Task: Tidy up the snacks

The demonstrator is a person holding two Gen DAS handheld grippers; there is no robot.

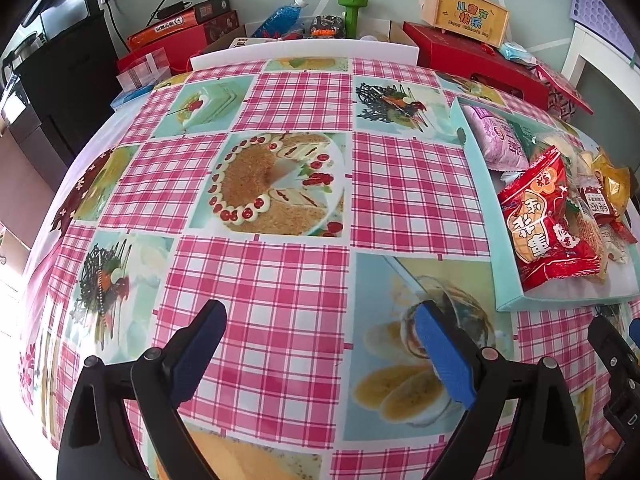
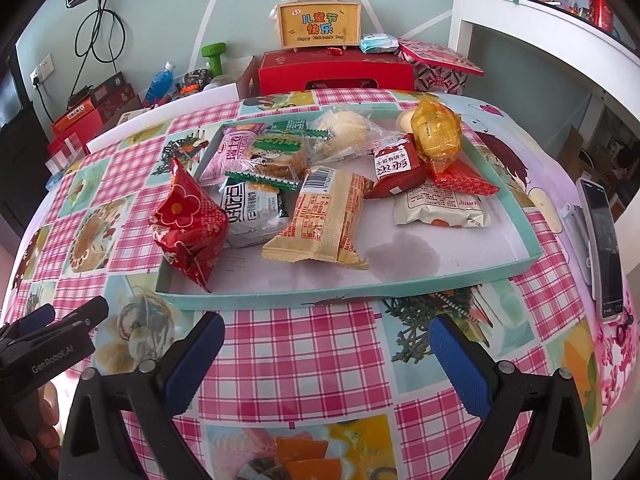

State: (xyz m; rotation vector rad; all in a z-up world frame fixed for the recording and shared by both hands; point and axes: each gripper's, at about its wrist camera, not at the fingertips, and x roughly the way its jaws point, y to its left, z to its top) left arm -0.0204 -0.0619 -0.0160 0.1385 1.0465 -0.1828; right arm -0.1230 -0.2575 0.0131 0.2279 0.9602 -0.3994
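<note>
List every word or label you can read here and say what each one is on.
"儿童节快乐" on the yellow handled box at the back.
"Happy Children's Day", small, beneath it on the same box.
"GenRobot.AI" on the left gripper body, seen in the right wrist view.
Snack packets in the teal tray, including the red packet: large Chinese print, upside down or tilted, not surely readable.
Barcode on the tan packet: digits too small.
</note>
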